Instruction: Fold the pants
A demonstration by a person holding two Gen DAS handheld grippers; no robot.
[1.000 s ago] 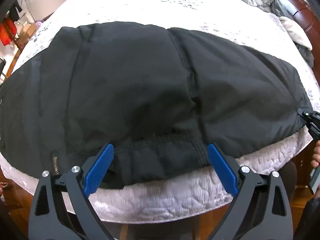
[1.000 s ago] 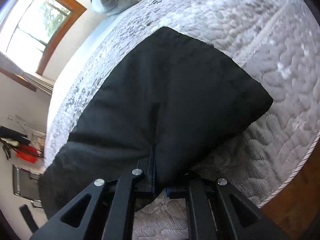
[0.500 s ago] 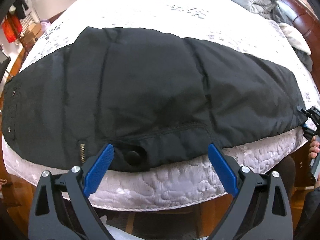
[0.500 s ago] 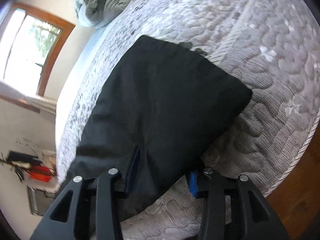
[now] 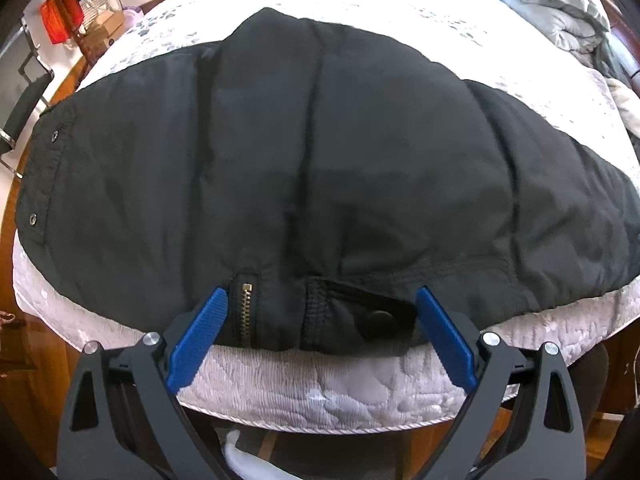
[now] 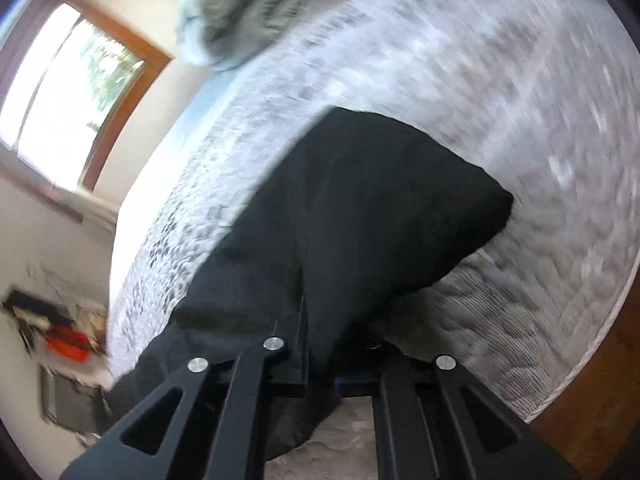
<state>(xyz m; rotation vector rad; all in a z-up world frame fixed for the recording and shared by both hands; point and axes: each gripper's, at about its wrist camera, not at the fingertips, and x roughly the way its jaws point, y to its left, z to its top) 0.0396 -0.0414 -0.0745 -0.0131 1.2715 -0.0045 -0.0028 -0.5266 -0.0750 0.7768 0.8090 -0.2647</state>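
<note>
One quilted bed (image 5: 320,396) fills both views, carrying one pair of black pants (image 5: 320,168) spread flat along its near edge, probably so a fold can be drawn across them. Just ahead of the left gripper (image 5: 320,336) lie the waist's one brass zipper (image 5: 245,312) and one snap button (image 5: 380,315), sitting between its two blue pads (image 5: 196,340), which stand spread and touch nothing. The right gripper (image 6: 320,368) is closing its jaws, pinching a hem-end fold of the pants, seemingly to lift it.
</note>
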